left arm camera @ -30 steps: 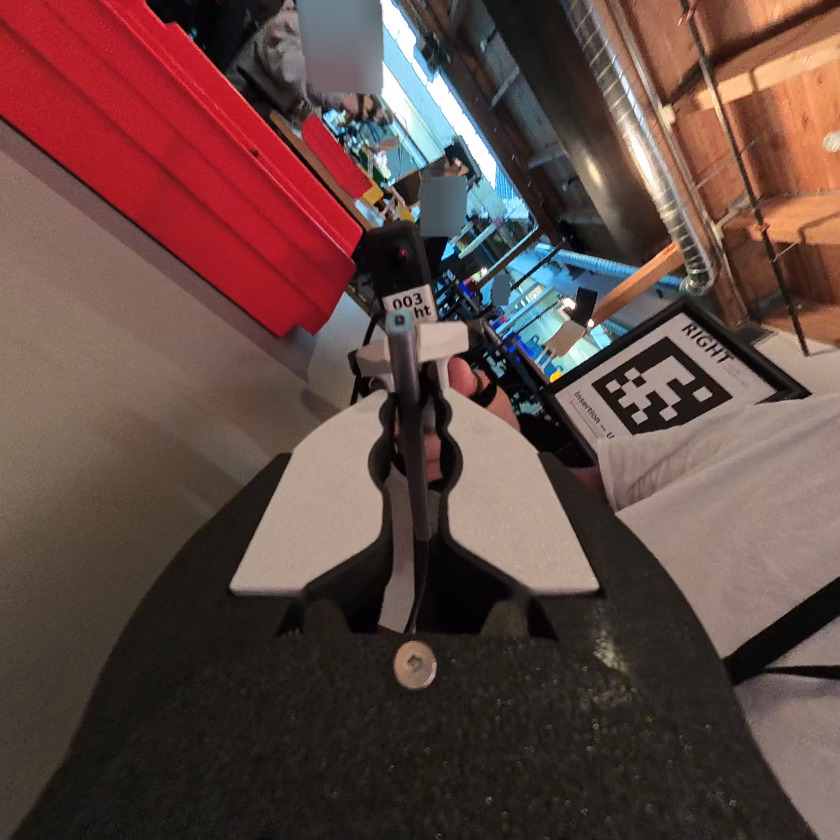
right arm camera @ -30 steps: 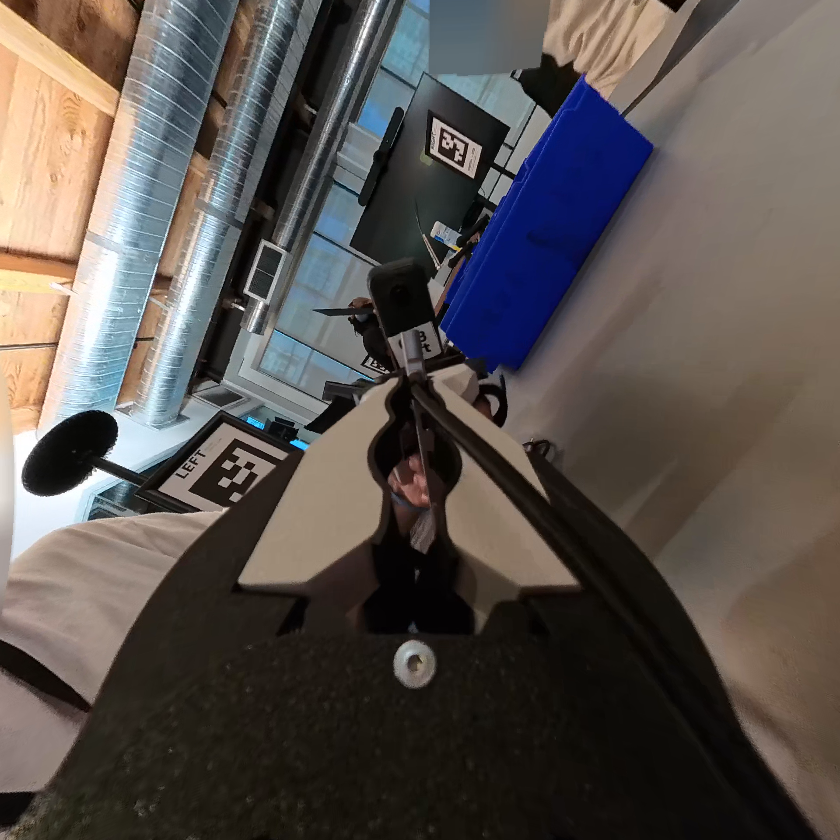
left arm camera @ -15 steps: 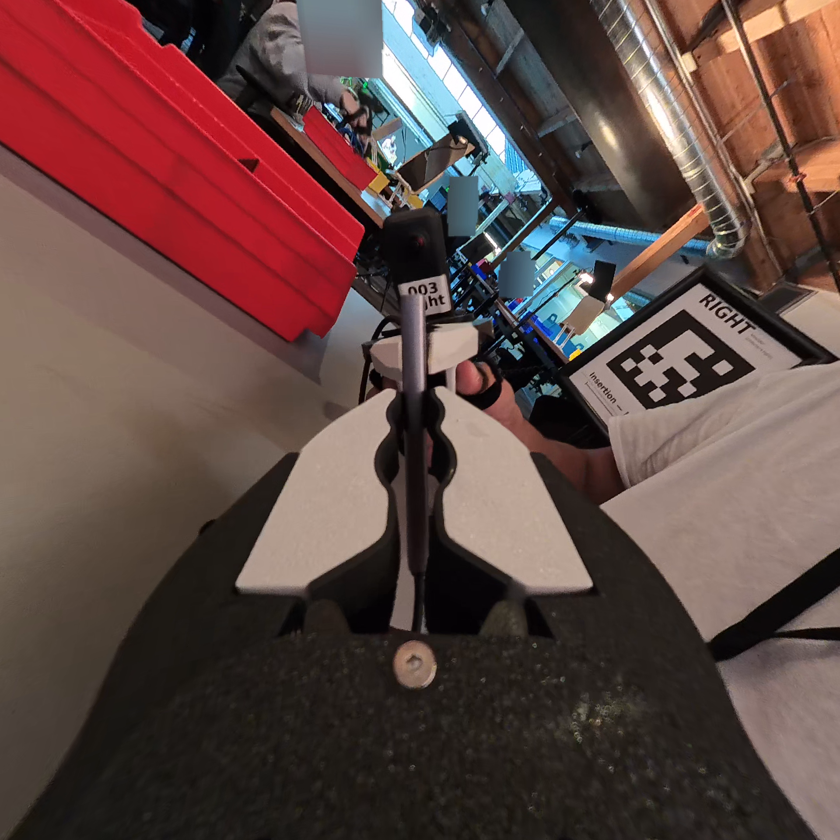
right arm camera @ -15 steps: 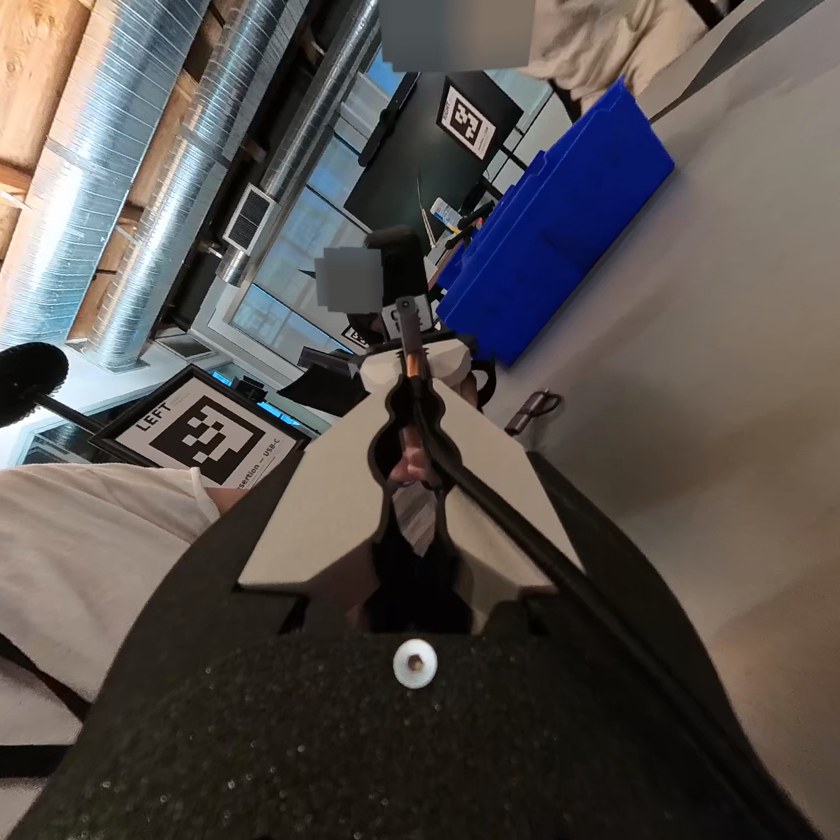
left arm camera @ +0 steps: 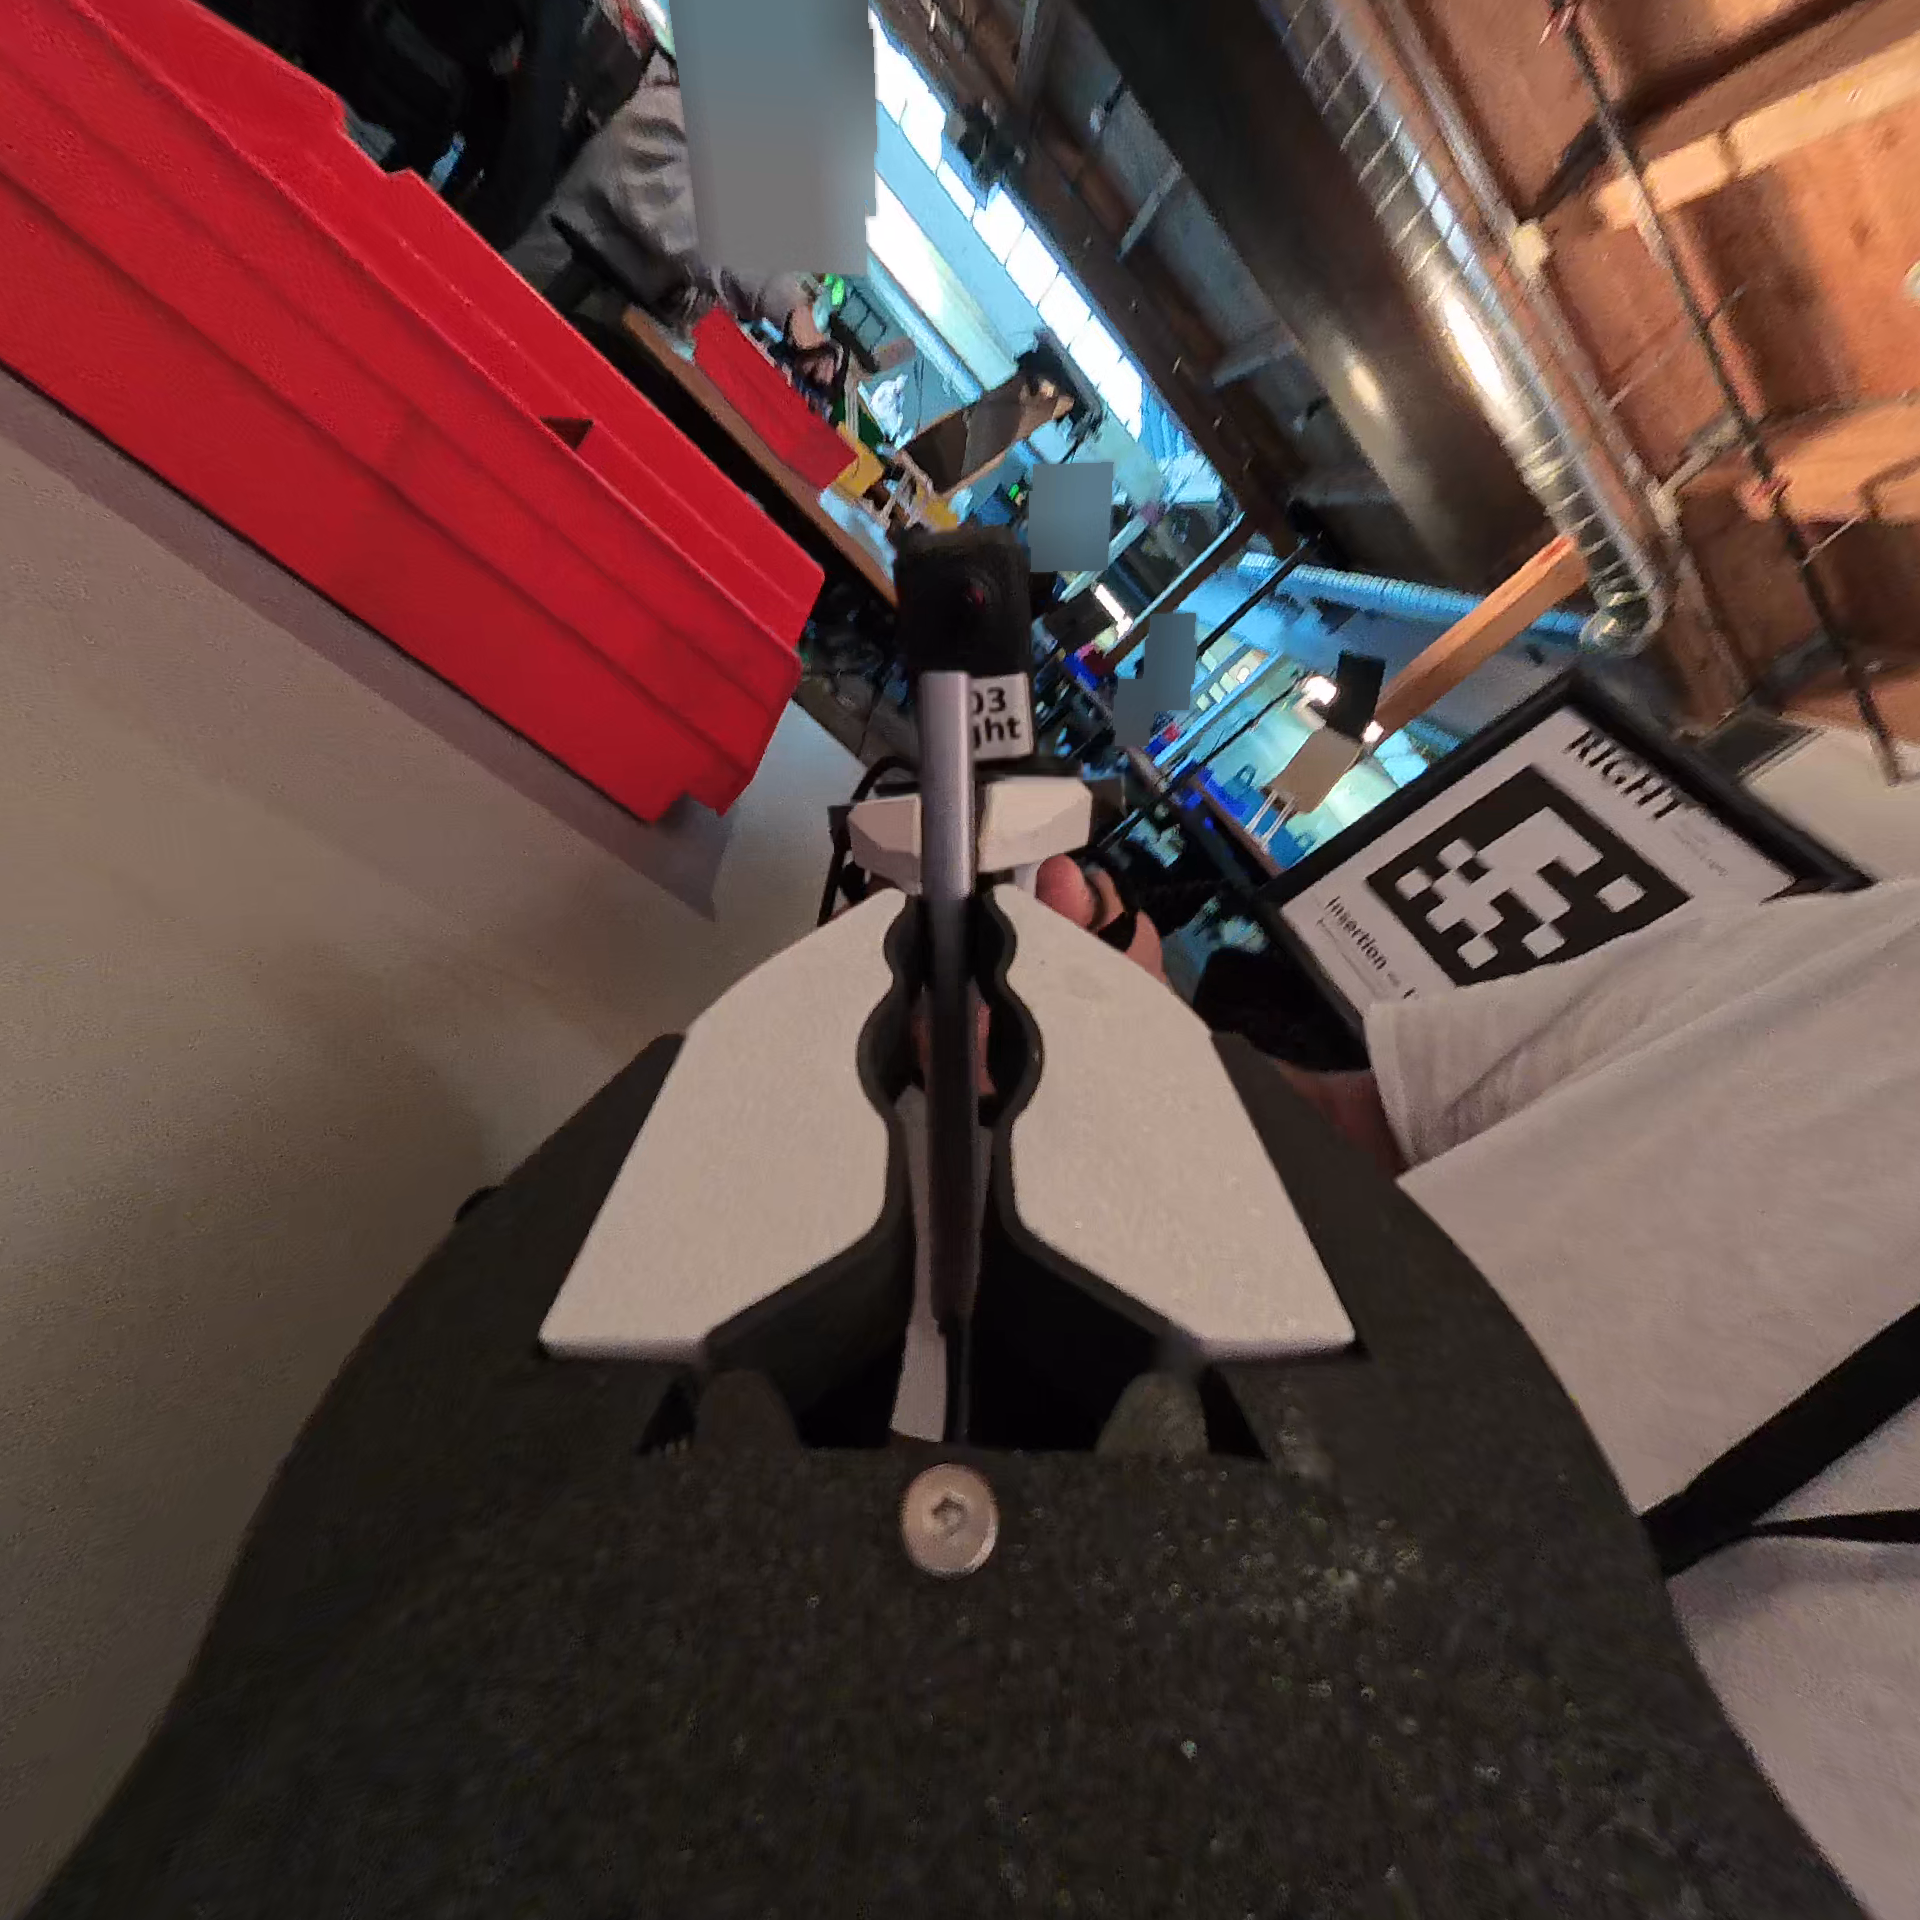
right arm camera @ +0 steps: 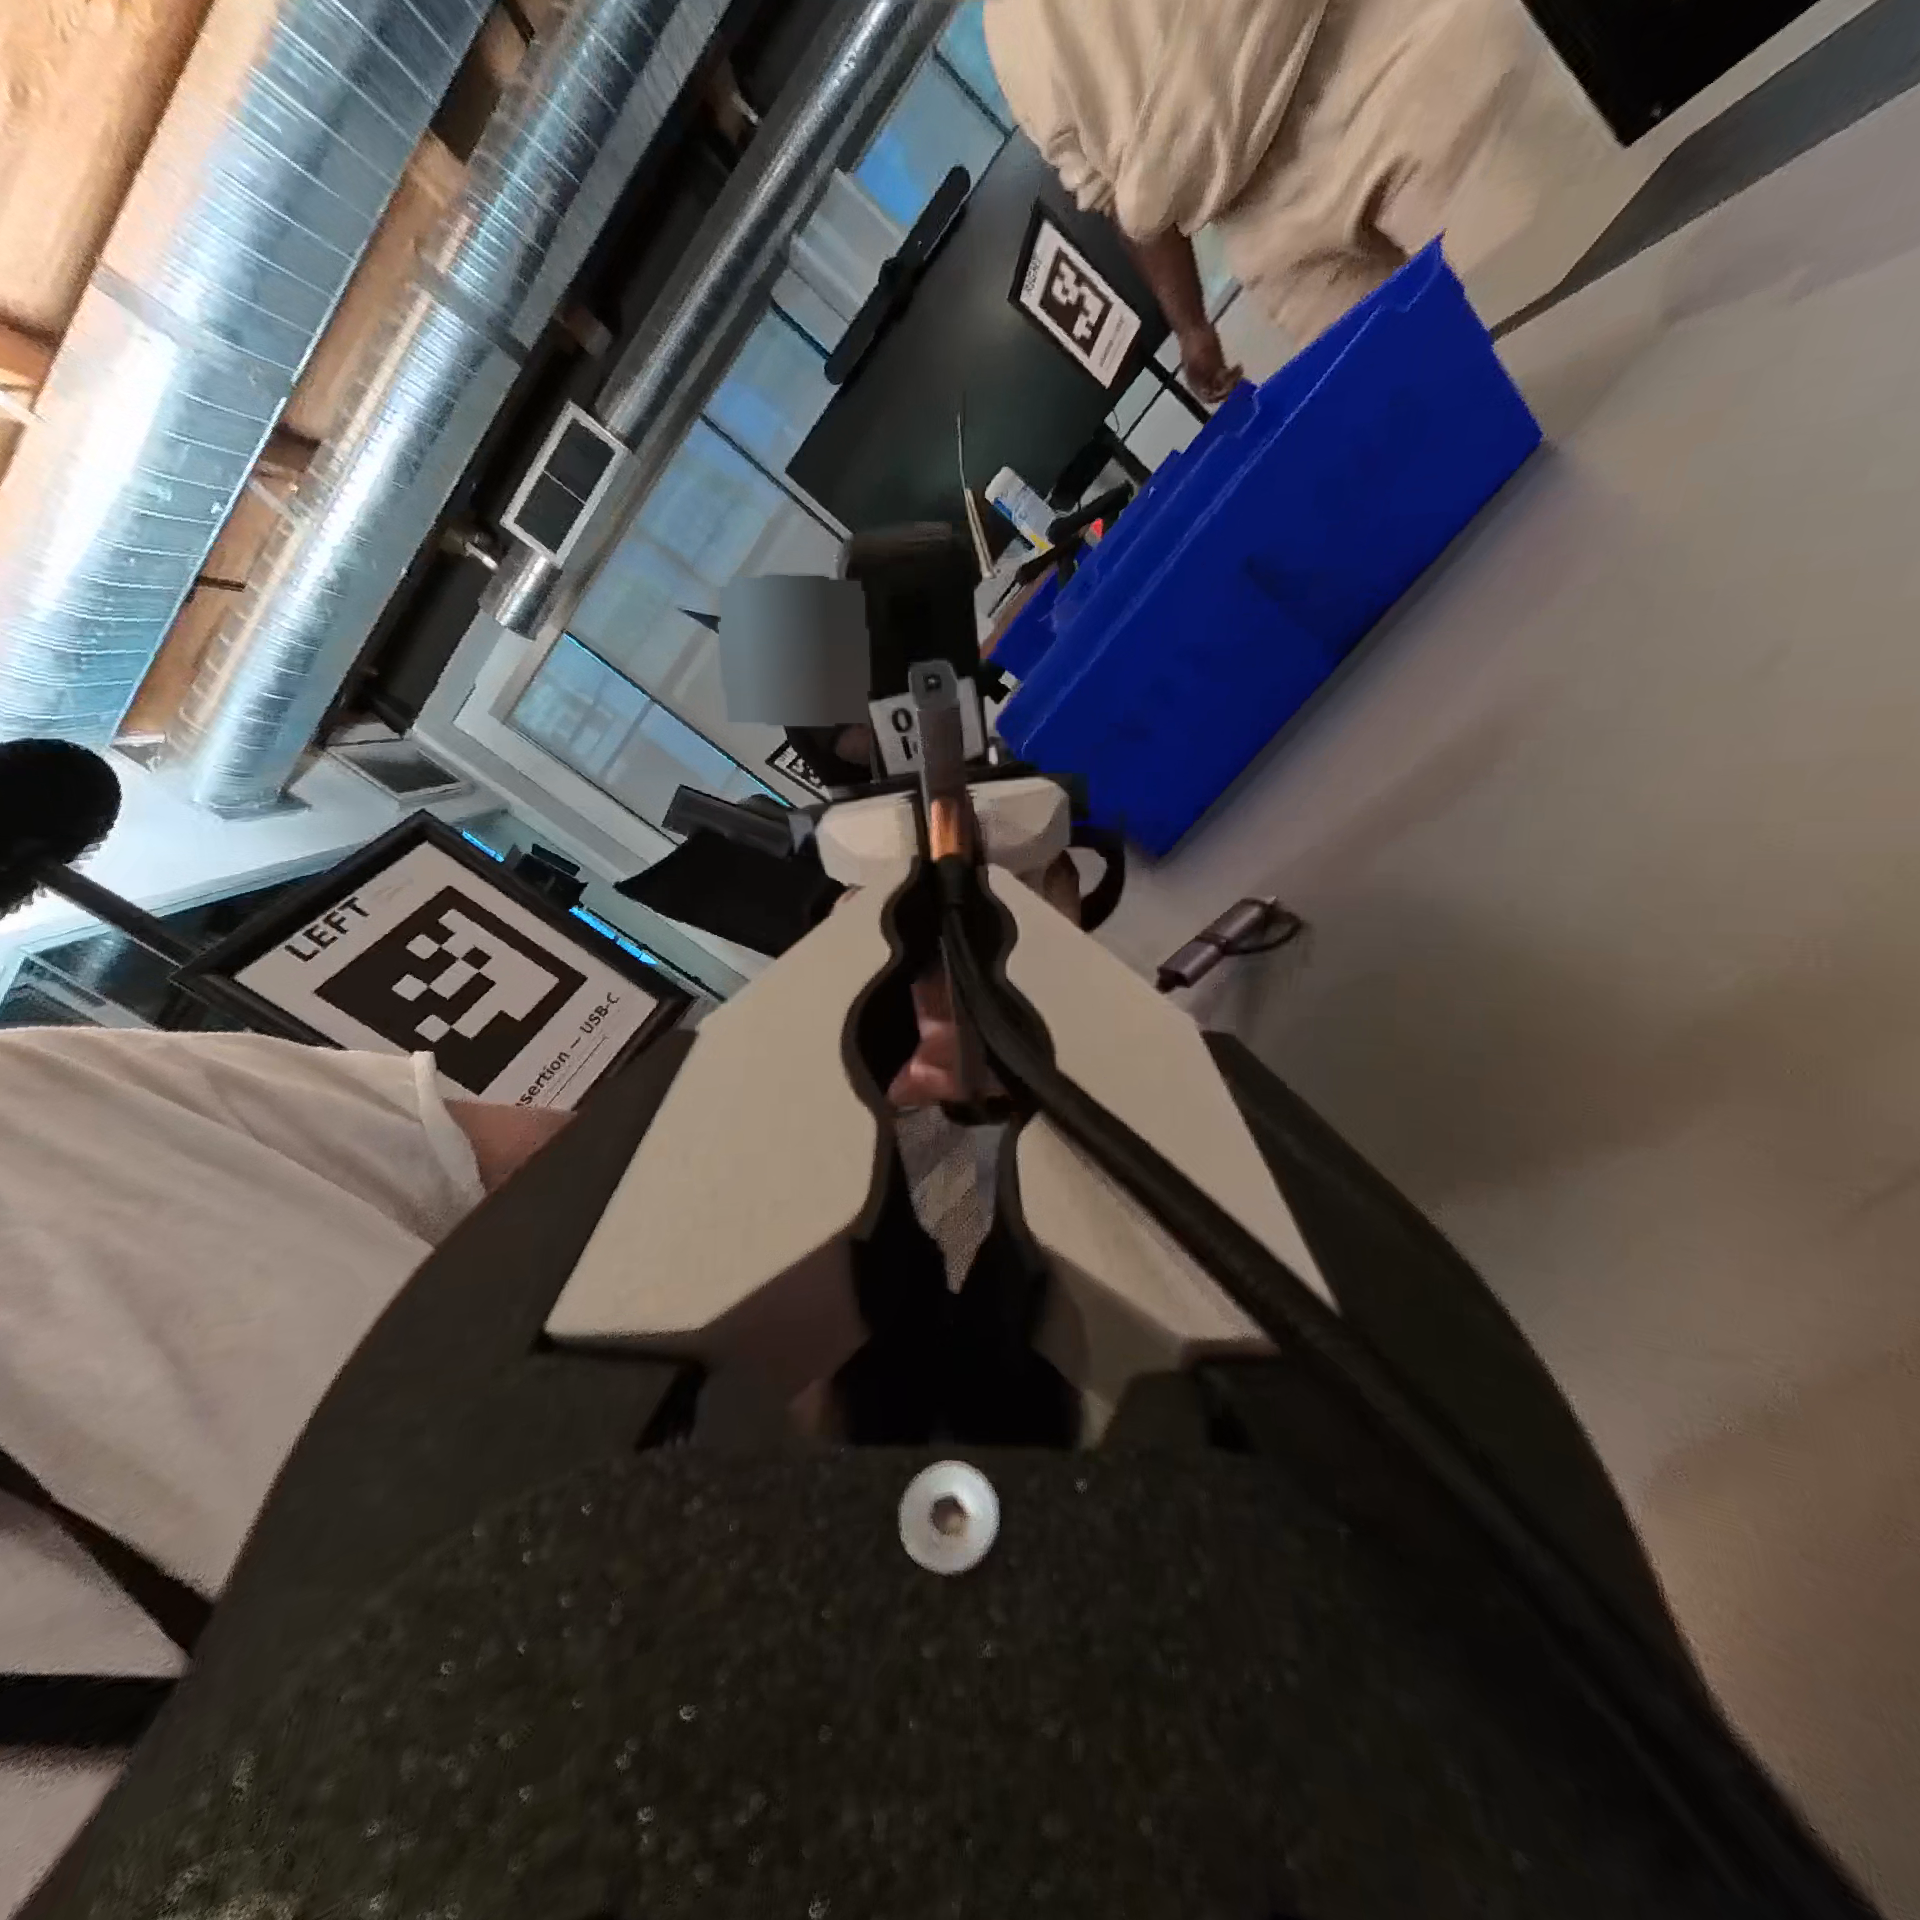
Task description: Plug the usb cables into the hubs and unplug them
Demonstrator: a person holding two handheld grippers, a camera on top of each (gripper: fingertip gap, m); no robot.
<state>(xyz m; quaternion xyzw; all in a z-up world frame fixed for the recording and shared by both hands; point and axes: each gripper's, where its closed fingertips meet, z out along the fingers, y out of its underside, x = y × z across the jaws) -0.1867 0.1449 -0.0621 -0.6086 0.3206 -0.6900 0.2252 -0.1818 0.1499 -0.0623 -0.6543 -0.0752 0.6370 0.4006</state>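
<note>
1. The left gripper (left arm camera: pixel 951 914) has its jaws closed on a slim grey hub (left arm camera: pixel 948 821), which stands out forward past the tips of the white fingers (left arm camera: pixel 748 1122).
2. A thin dark cord leaves the back end of this hub and runs down between the fingers toward the camera.
3. The right gripper (right arm camera: pixel 951 883) has its jaws closed on a black cable (right arm camera: pixel 1143 1164); the plug (right arm camera: pixel 940 748) of the cable, dark grey with a copper-coloured ring, sticks out beyond the tips.
4. The cable runs from the plug back over the right finger and off to the lower right of the right wrist view.
5. The two grippers face each other above the pale bench (right arm camera: pixel 1558 935), so that each camera sees the other gripper right behind the thing it holds.
6. If the plug touches the hub cannot be told from these views.
7. A second small grey hub (right arm camera: pixel 1226 940) lies on the bench, to the right of the plug and apart from it.
8. Blue bins (right arm camera: pixel 1278 623) stand on the bench beyond that small hub.
9. Red bins (left arm camera: pixel 364 416) stand on the bench to the left of the held hub.
10. A framed sign (left arm camera: pixel 1527 883) with a black and white pattern stands to the right of the held hub, and a similar one (right arm camera: pixel 436 966) stands to the left of the plug.
</note>
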